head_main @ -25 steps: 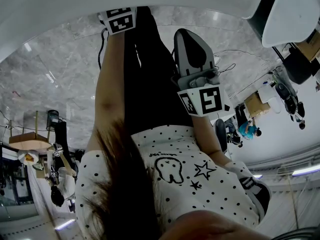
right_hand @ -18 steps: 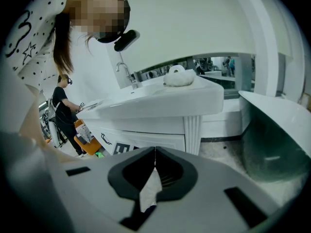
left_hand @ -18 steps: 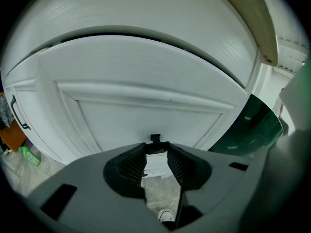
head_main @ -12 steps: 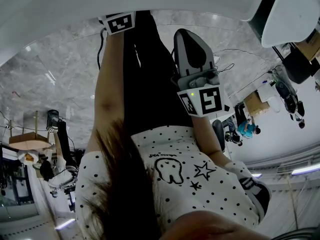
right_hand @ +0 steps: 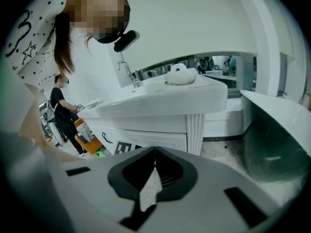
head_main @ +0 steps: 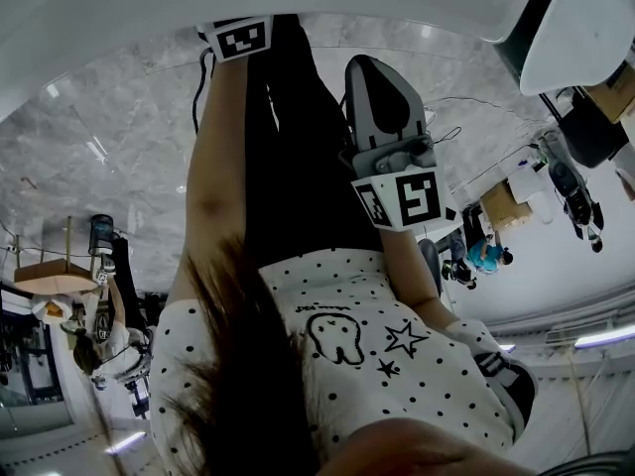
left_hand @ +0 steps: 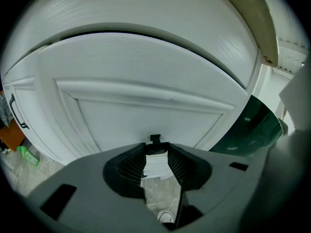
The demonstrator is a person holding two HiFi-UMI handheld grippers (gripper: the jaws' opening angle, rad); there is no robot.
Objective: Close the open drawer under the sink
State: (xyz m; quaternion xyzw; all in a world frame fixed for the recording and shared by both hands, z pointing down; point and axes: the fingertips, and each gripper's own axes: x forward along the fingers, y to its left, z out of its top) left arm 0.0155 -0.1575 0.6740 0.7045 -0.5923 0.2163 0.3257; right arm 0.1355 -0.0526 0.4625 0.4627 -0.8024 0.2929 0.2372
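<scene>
The white drawer front (left_hand: 146,106) fills the left gripper view, with a dark slit (left_hand: 121,34) along its top edge. My left gripper (left_hand: 155,149) is open and points down at the panel. The drawer's small black handle (left_hand: 155,139) sits right at its fingertips; whether they touch it I cannot tell. My right gripper (right_hand: 155,153) is shut on nothing and hangs apart from the sink cabinet (right_hand: 160,135). In the head view only the marker cubes of the left gripper (head_main: 238,38) and the right gripper (head_main: 402,198) show, beside the person's legs.
A white basin (right_hand: 165,98) with a faucet (right_hand: 126,72) and a small white object (right_hand: 181,74) tops the cabinet. A bathtub rim (right_hand: 277,115) stands at the right. An orange and a green item (left_hand: 19,144) lie on the marble floor. Other people stand in the background.
Both grippers stay where they were. Only a person in the background at the head view's lower left has shifted.
</scene>
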